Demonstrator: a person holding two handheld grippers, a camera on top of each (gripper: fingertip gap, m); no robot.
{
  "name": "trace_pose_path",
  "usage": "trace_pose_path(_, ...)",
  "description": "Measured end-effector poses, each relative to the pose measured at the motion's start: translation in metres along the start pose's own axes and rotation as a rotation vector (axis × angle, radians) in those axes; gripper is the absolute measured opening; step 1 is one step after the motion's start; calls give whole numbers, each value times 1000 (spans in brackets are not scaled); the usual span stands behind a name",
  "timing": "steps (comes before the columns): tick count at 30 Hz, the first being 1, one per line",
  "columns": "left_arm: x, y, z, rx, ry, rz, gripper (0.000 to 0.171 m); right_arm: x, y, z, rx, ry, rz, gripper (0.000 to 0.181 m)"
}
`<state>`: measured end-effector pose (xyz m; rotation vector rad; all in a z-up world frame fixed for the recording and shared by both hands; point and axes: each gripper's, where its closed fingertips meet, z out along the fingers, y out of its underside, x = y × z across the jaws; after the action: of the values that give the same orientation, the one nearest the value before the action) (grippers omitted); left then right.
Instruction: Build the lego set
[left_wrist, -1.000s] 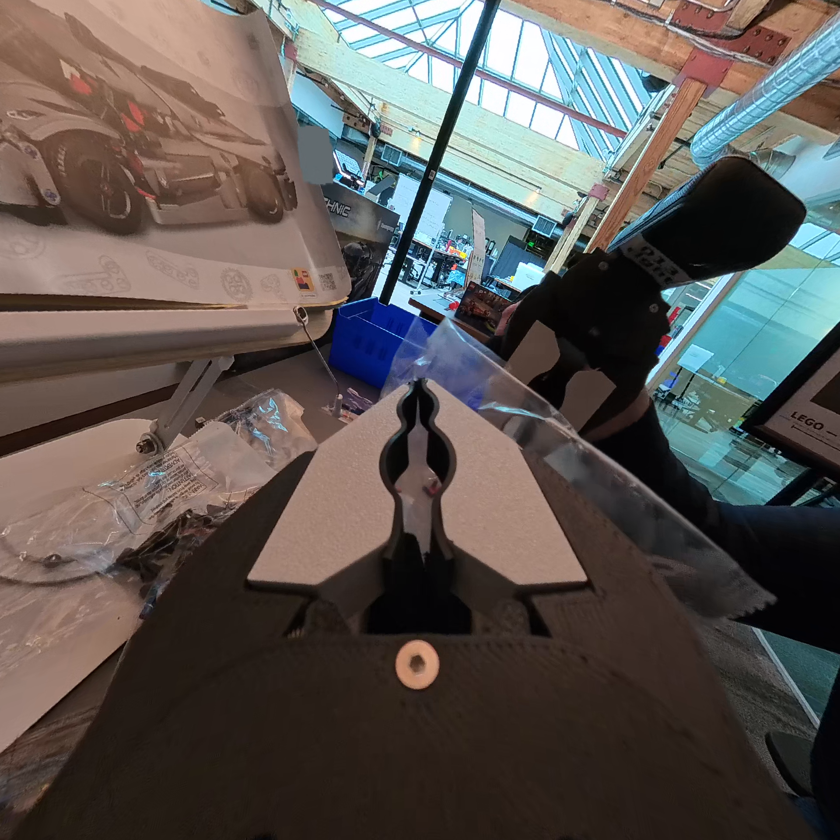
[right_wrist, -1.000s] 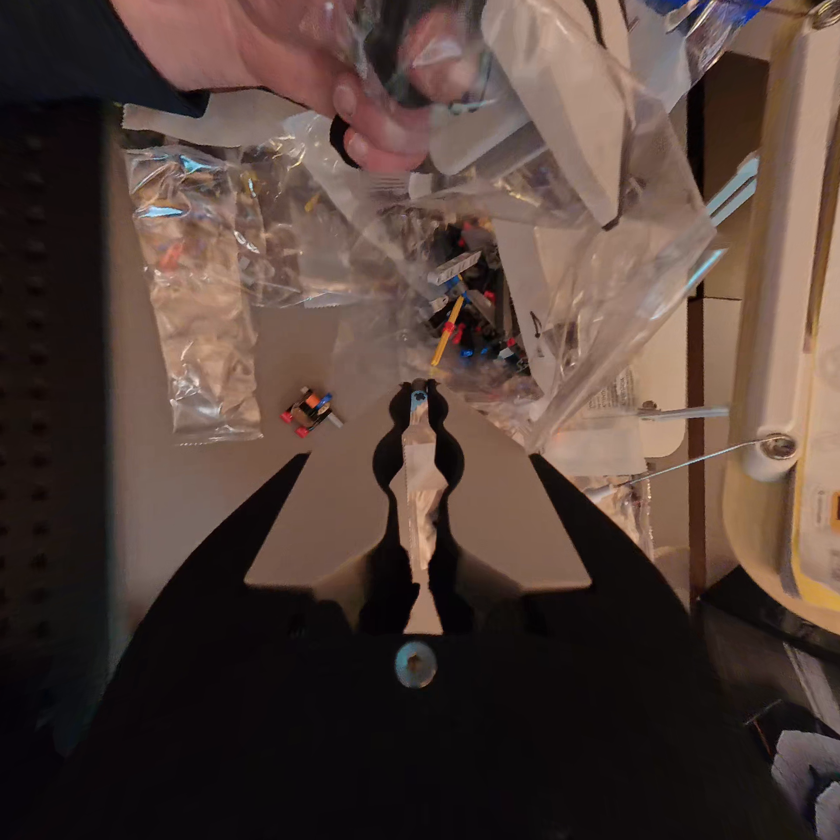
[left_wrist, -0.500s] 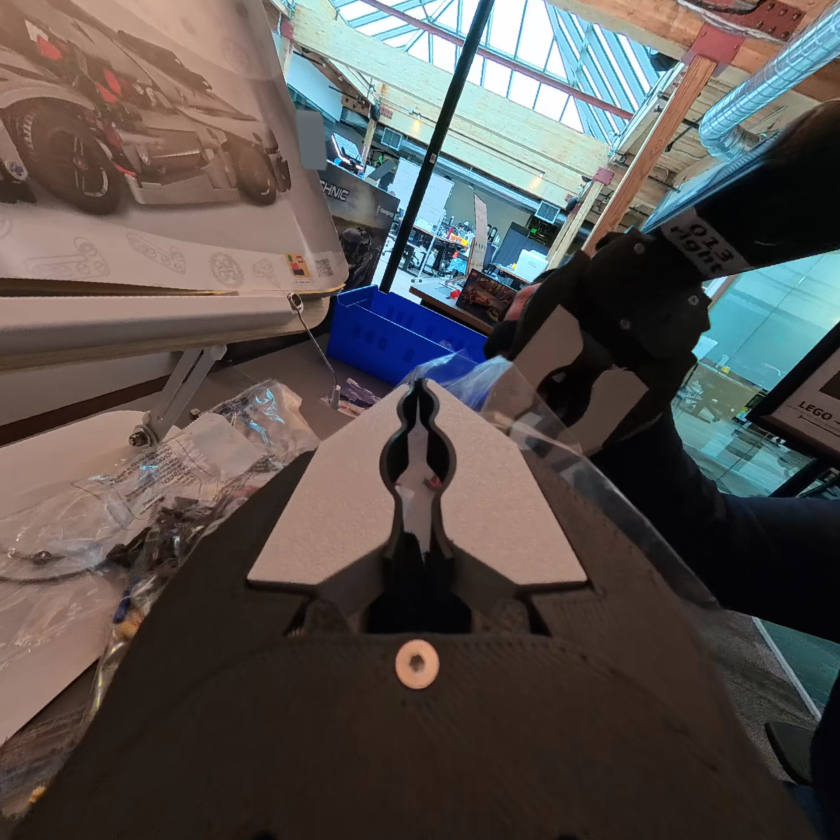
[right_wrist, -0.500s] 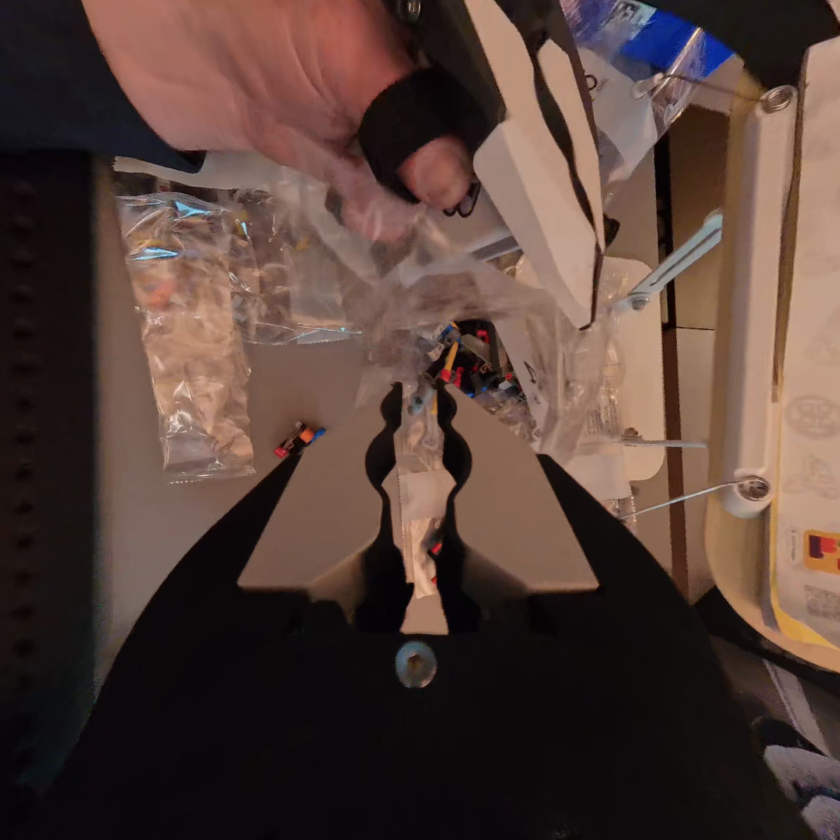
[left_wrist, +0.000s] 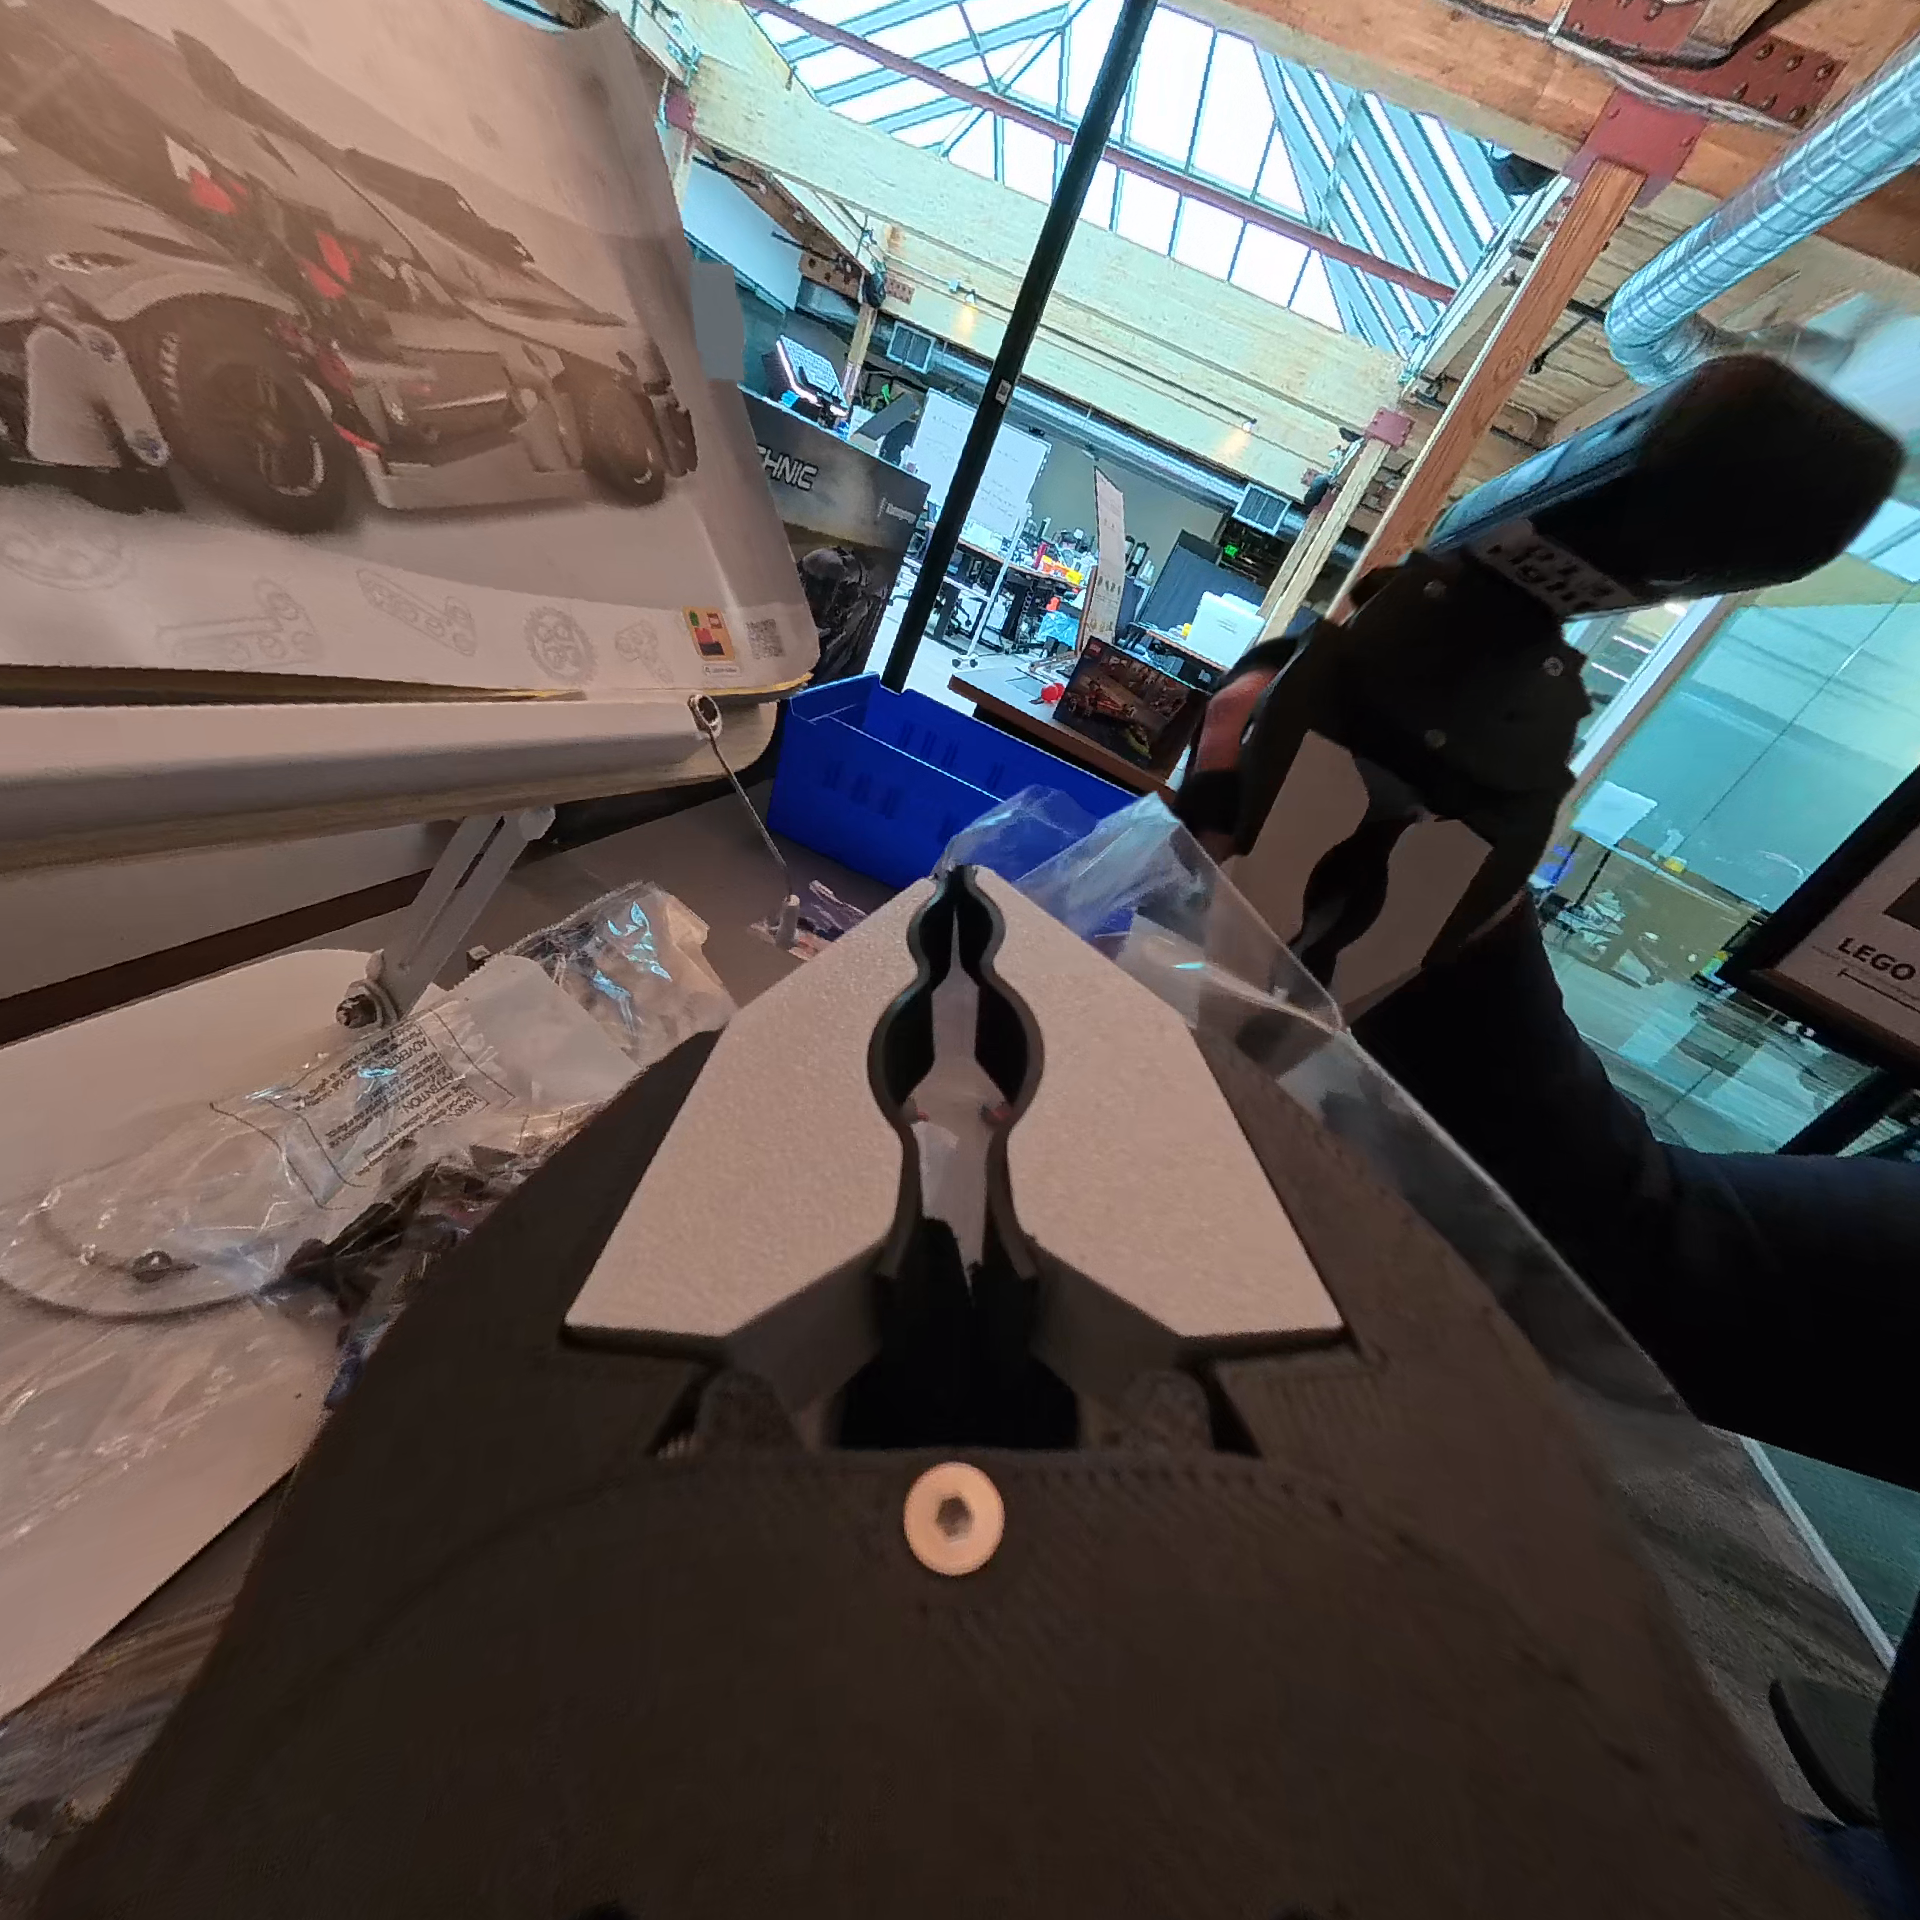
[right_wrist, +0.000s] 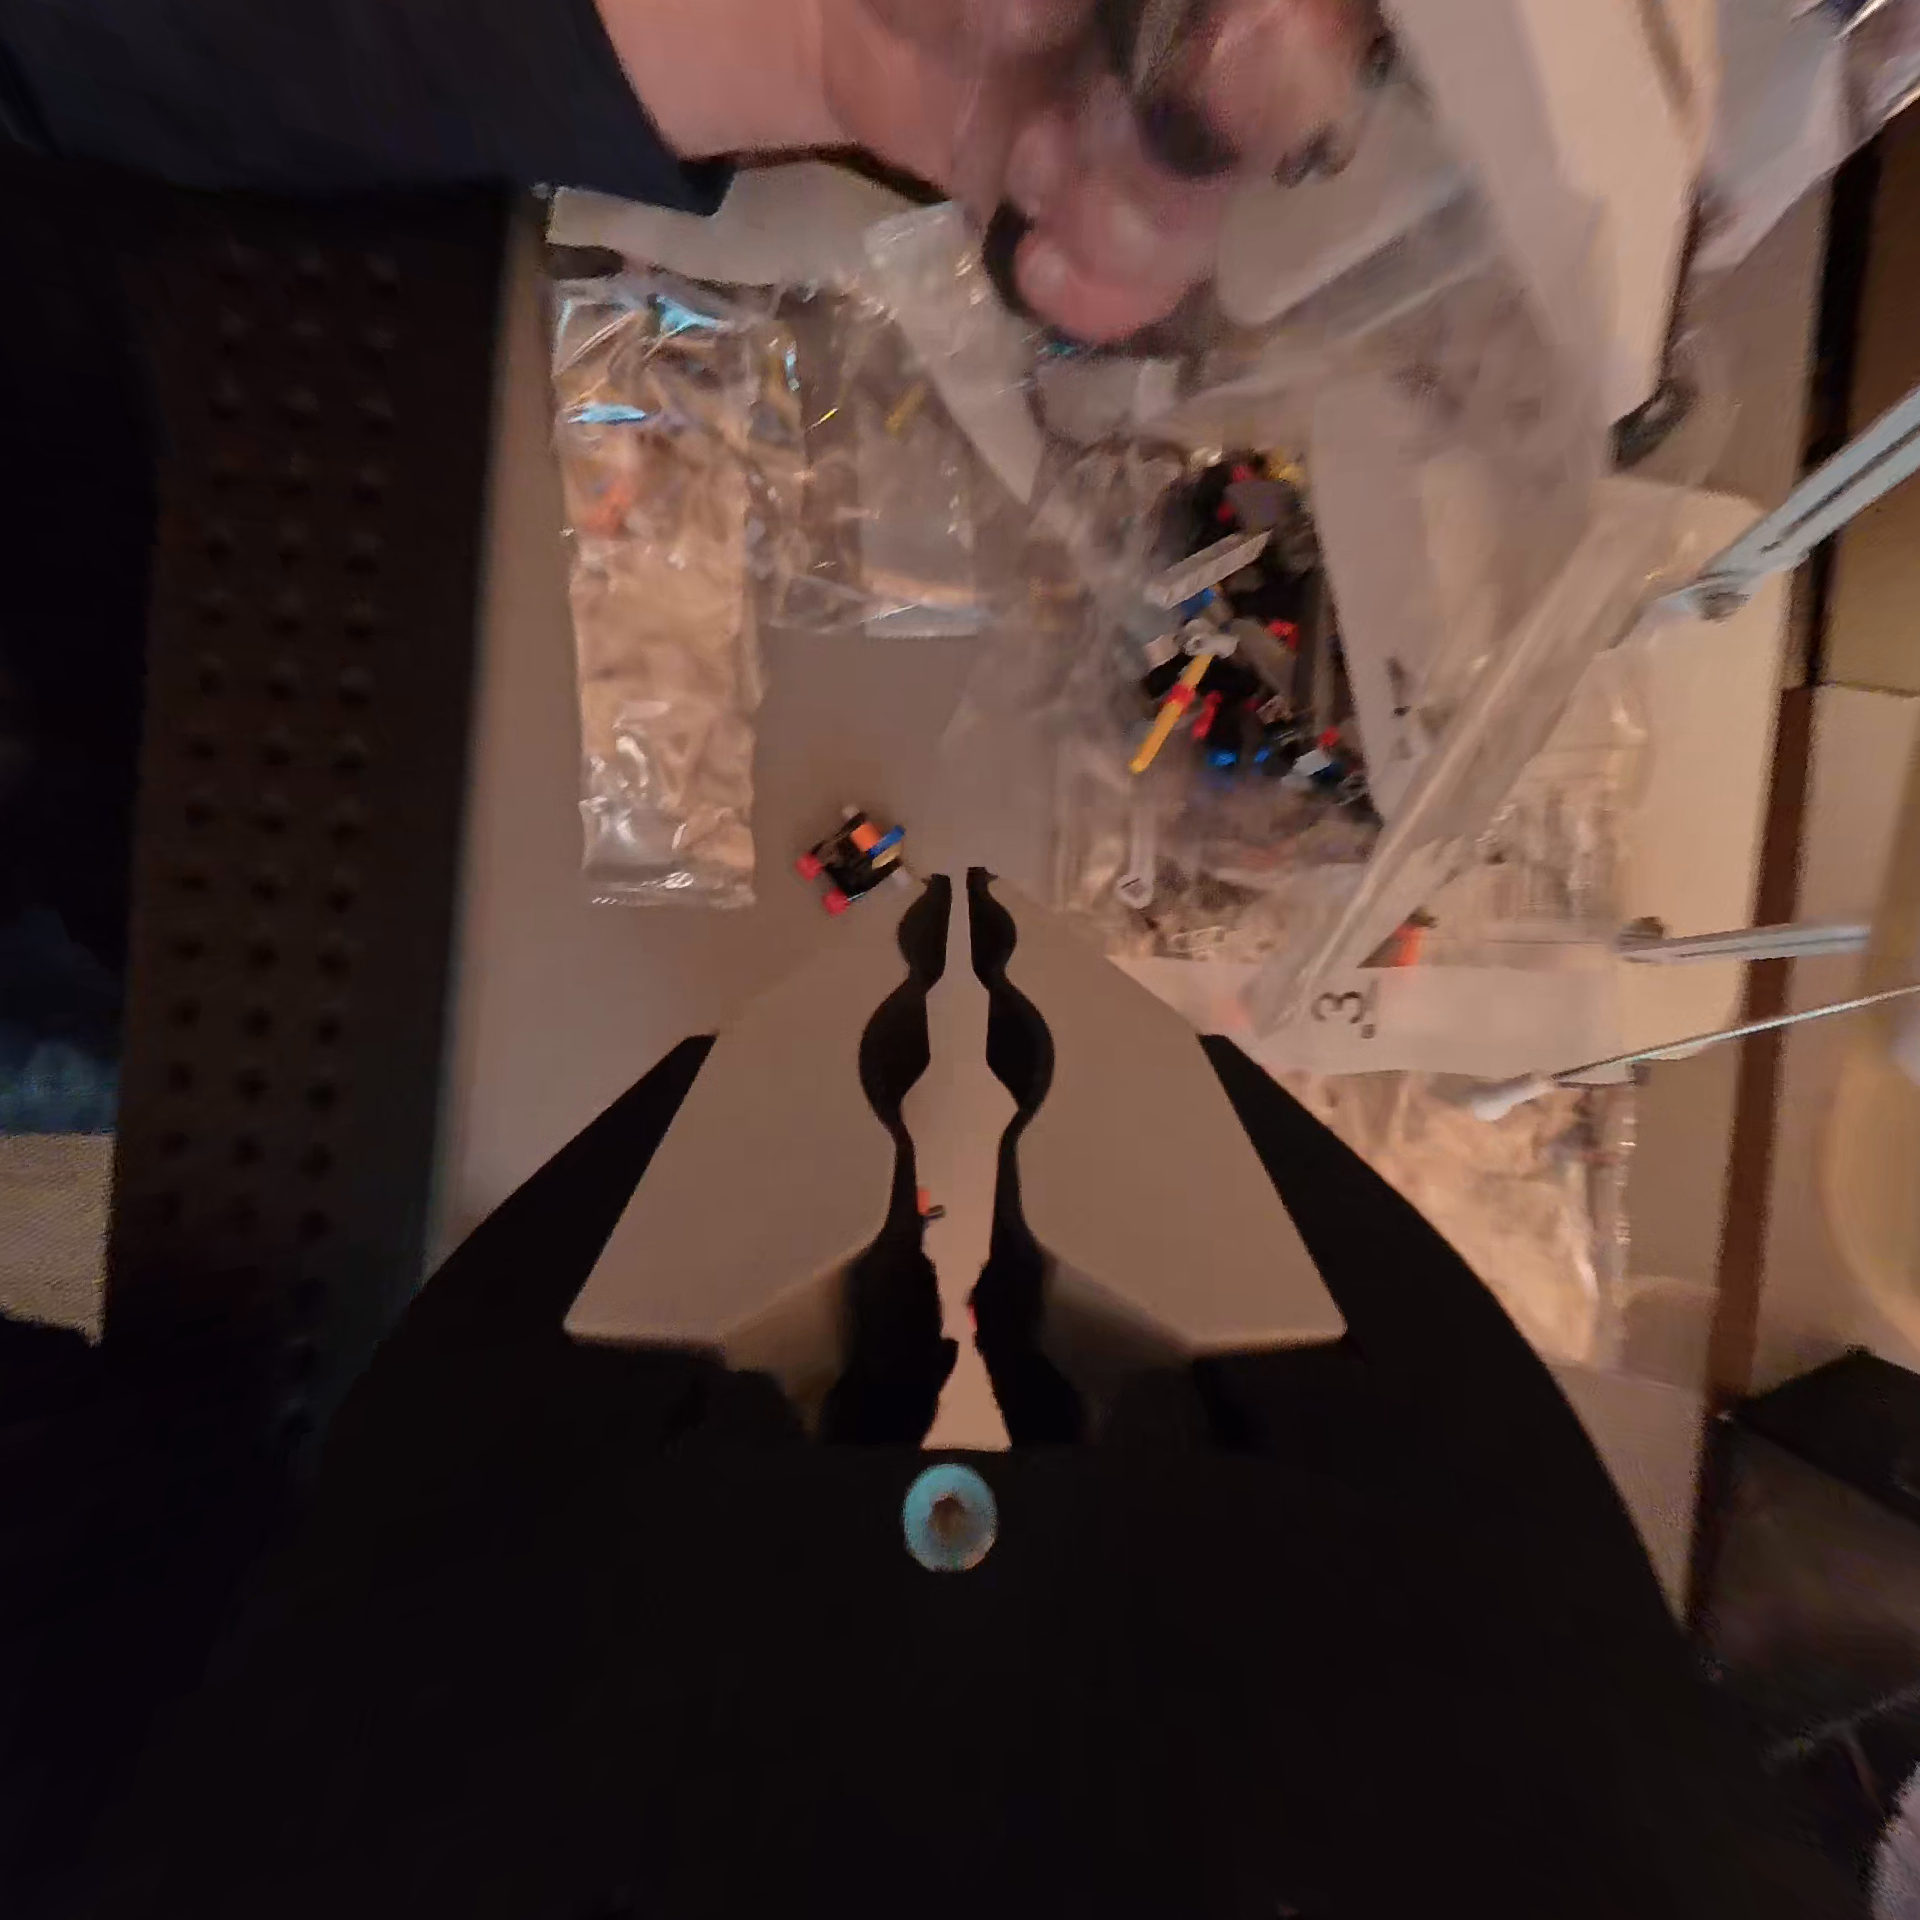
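Left gripper (left_wrist: 958, 894): jaws pressed together on the clear plastic bag (left_wrist: 1195, 935), held raised, trailing rightward. Right gripper (right_wrist: 958, 881): jaws slightly parted, nothing pinched; small assembled lego piece (right_wrist: 854, 856) lies on the table just left of its tips, nearer than loose parts pile (right_wrist: 1236, 665).

Left gripper (left_wrist: 957, 883) has its jaws pinched together on a clear plastic bag (left_wrist: 1226, 935). Right gripper (right_wrist: 958, 881) points straight down, tips slightly parted with nothing between them. The left hand (right_wrist: 997, 156) is pretty blurred.
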<state>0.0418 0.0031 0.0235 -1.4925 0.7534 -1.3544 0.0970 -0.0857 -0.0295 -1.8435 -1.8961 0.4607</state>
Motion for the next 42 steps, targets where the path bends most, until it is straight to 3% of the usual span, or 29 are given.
trace_pose_path(9, -8, -4, -7, 15, -35, 7, 0, -16, 47, 46, -207, -219, 98, 17)
trace_pose_path(21, -15, 0, -8, -10, -70, 28, 0, -26, 56, 87, -282, -309, 85, 18)
trace_pose_path(42, -17, 5, -5, -31, -69, 31, 0, -28, 74, 114, -402, -302, 56, 13)
